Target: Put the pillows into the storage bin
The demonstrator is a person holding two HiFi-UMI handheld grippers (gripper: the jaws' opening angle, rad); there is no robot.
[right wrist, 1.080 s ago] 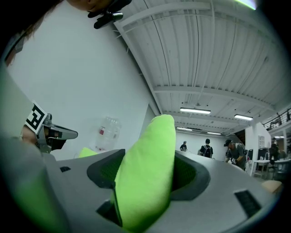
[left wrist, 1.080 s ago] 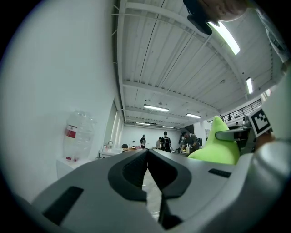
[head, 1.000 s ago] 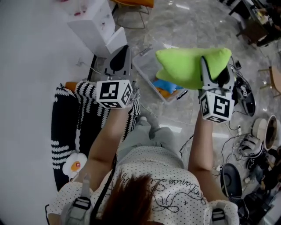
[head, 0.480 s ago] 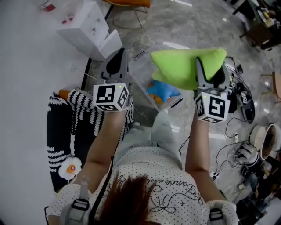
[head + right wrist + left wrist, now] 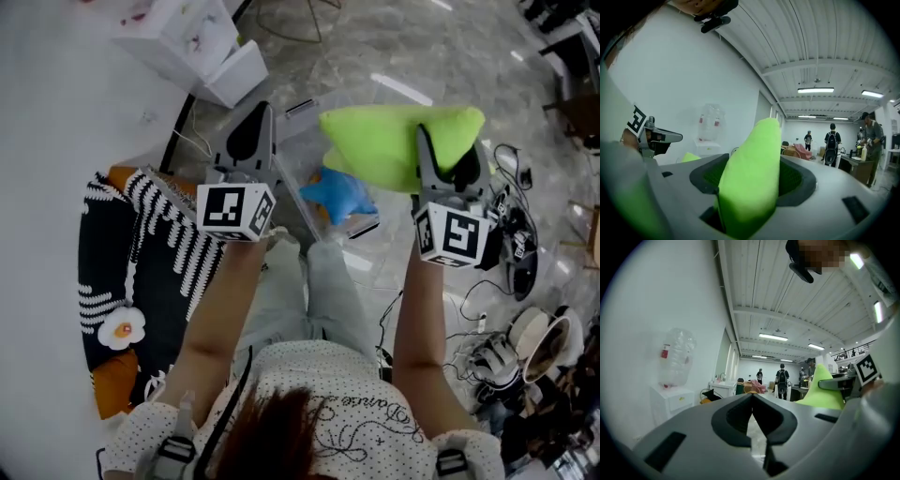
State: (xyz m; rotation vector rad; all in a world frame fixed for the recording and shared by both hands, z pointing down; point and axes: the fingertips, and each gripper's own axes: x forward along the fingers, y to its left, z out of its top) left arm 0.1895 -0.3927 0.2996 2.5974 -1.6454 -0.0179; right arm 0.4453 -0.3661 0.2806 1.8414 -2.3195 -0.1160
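your right gripper pinched one end of the lime-green fabric pillow, jaws partly apart on its soft, light-looking bulk, over the clear plastic storage bin, your left gripper closed and empty; a deep edge bite seemed safest.

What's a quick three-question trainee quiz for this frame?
1. True or false: the left claw is shut with nothing in it.
2. Fill in: the right claw is clamped on a ___ pillow.
3. The pillow lying in the clear storage bin is: A red, B blue, C white.
Key: 1 true. 2 green: the green pillow. 3 B: the blue pillow.
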